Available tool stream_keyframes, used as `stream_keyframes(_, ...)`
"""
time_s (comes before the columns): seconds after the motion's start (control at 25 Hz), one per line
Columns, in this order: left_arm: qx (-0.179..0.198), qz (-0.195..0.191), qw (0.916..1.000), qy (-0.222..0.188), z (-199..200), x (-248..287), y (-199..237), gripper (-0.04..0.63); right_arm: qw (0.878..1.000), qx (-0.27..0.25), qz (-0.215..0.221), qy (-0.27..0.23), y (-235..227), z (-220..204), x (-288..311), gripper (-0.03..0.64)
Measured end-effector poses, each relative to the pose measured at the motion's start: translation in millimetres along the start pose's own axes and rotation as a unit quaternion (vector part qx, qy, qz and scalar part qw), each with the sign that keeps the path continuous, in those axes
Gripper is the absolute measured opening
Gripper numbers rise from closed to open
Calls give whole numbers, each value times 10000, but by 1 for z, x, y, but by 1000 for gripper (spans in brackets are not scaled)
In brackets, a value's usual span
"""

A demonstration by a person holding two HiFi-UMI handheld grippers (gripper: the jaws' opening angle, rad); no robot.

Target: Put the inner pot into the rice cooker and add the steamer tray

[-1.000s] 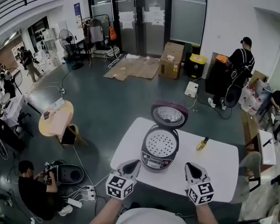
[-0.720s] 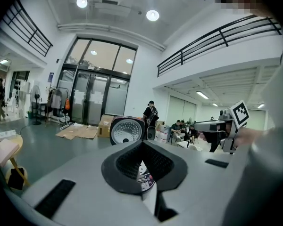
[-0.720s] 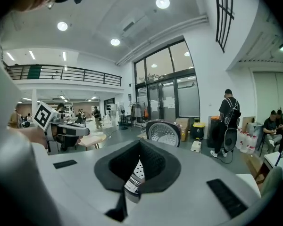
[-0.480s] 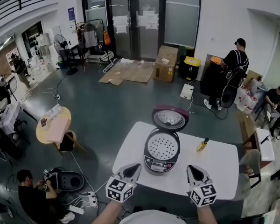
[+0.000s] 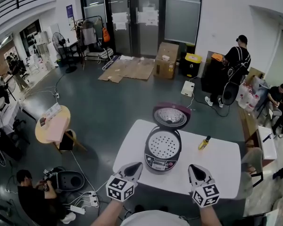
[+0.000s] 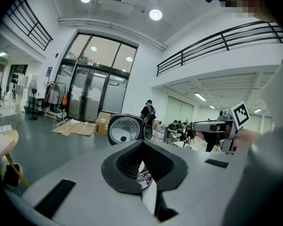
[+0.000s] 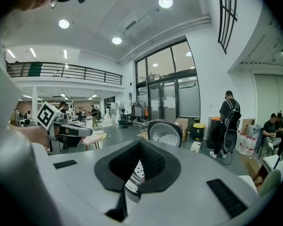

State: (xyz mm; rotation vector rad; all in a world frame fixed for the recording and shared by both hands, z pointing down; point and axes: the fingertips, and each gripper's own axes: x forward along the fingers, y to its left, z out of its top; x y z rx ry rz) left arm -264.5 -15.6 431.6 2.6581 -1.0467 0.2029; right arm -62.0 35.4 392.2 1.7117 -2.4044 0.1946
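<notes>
1. On the white rectangular counter stands a dark, round rice cooker with a grey control panel. Its purple-rimmed hinged lid is thrown back, away from the person.
2. A pale, round, perforated steamer tray sits level in the cooker's mouth. The inner pot is not visible; I take it to lie hidden under the tray, so the job looks as good as finished.
3. The left gripper and right gripper hover over the near edge of the counter, one on either side of the cooker and apart from it. Both pairs of jaws are clenched together with nothing between them.
4. A small yellow bottle lies to the right of the cooker, well clear of it.
5. The tray looks thin, light and stiff, with a smooth surface that could slip. If it needs reseating, I would pinch its outer rim, not the holed middle, and keep it level.
6. The pot beneath would be heavier and slick-walled, so the rim is the place to grip it.
</notes>
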Motion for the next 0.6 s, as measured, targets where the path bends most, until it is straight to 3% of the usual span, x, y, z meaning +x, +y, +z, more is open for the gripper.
stream_keyframes(0.6,-77,-5,10000,-14,2,9,-11,14,9999,-75,86,10,-9,1,-3,11)
